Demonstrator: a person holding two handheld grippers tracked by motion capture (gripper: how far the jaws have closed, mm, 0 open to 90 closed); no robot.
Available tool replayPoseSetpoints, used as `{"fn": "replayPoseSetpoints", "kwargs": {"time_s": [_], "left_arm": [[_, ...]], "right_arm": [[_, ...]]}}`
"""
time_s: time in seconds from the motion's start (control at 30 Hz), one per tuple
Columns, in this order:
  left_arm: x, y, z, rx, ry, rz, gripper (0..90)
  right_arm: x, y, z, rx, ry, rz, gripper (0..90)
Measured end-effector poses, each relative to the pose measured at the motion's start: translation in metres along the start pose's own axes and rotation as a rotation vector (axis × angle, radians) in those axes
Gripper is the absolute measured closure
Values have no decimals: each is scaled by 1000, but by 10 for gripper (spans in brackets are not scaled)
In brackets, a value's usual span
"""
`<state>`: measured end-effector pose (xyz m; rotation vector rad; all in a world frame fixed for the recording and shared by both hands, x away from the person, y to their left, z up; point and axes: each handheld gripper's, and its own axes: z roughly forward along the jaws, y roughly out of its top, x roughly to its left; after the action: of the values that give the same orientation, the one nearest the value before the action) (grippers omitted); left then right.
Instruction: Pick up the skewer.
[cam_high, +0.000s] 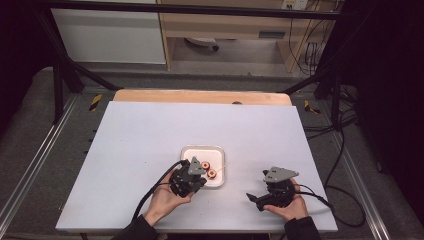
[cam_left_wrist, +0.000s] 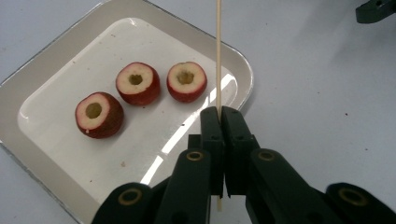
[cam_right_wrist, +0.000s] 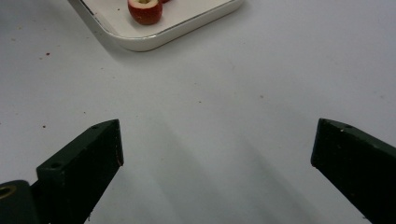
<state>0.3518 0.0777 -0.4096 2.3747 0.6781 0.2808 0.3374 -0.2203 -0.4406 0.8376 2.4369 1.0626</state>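
Observation:
Three red fruit pieces with cored pale centres (cam_left_wrist: 99, 114) (cam_left_wrist: 137, 83) (cam_left_wrist: 187, 81) lie on a white square tray (cam_left_wrist: 56, 56). My left gripper (cam_left_wrist: 220, 114) is shut on a thin wooden skewer (cam_left_wrist: 218, 46), which sticks out past the jaws over the tray's right edge, beside the right-hand fruit. From above, the left gripper (cam_high: 200, 179) sits at the tray's (cam_high: 202, 150) near edge. My right gripper (cam_high: 257, 189) is to the right of the tray, low over the table. Its jaws stand wide open (cam_right_wrist: 217, 144) with nothing between them, and the tray's corner (cam_right_wrist: 154, 39) with one fruit (cam_right_wrist: 145, 10) lies ahead.
The white tabletop (cam_high: 150, 130) spreads wide around the tray, with a wooden strip (cam_high: 200, 96) at its far edge. Black frame bars and cables (cam_high: 340, 130) stand at the sides. Cables trail from both grippers toward the near edge.

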Motion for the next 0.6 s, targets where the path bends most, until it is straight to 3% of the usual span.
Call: {"fn": "replayPoseSetpoints", "kwargs": {"time_s": [0.17, 0.6], "left_arm": [[-5, 5, 2, 31, -2, 39, 882], [-11, 26, 8, 93, -8, 92, 882]], "right_arm": [[9, 10, 1, 23, -23, -95, 39], [22, 30, 3, 71, -83, -309, 79]]}}
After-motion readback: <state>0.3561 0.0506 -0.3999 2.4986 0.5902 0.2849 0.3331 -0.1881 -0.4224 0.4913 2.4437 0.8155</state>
